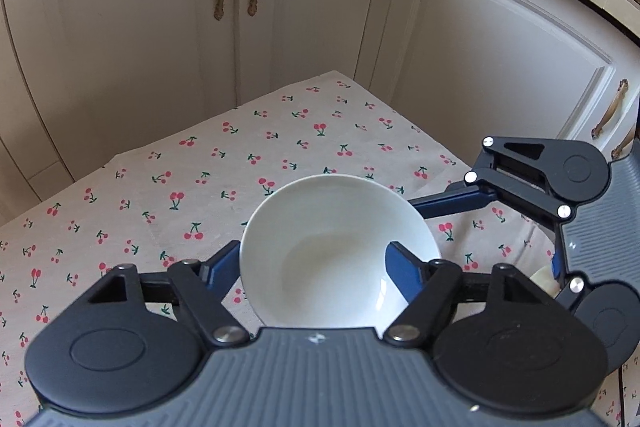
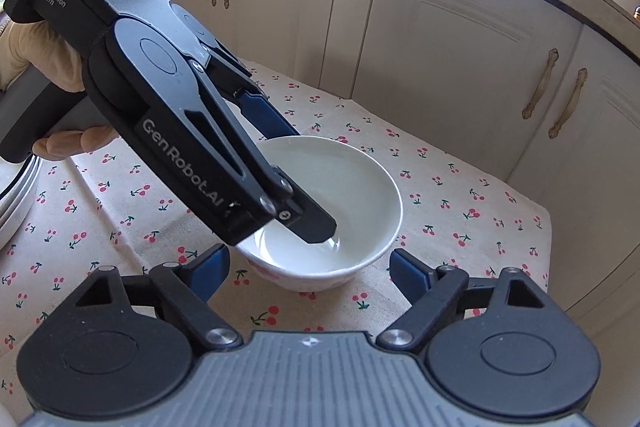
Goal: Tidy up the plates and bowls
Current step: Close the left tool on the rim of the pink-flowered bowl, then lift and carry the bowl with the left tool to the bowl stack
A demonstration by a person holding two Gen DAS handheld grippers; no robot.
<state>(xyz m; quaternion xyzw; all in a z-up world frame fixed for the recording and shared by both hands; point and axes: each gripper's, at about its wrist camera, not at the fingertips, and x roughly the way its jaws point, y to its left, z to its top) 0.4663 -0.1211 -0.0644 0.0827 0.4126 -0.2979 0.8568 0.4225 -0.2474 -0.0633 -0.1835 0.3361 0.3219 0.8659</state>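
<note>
Near the middle of the cherry-print tablecloth [image 2: 460, 187], the round white ceramic bowl [image 2: 320, 203] sits upright, its left wall pinched between the left gripper [image 1: 316, 267] fingers, one inside, one outside. Right gripper [image 2: 310, 269] hangs spread wide just on the bowl's near side, holding nothing. Bowl looks glossy, empty, with a faint pink pattern outside.

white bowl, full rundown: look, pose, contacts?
The white bowl looks like glossy ceramic, round and empty, with a faint pink print low on its outer wall. It sits upright on the cherry-print tablecloth. The left gripper straddles its rim, one finger inside and one outside. The right gripper is open just in front, not touching.
</note>
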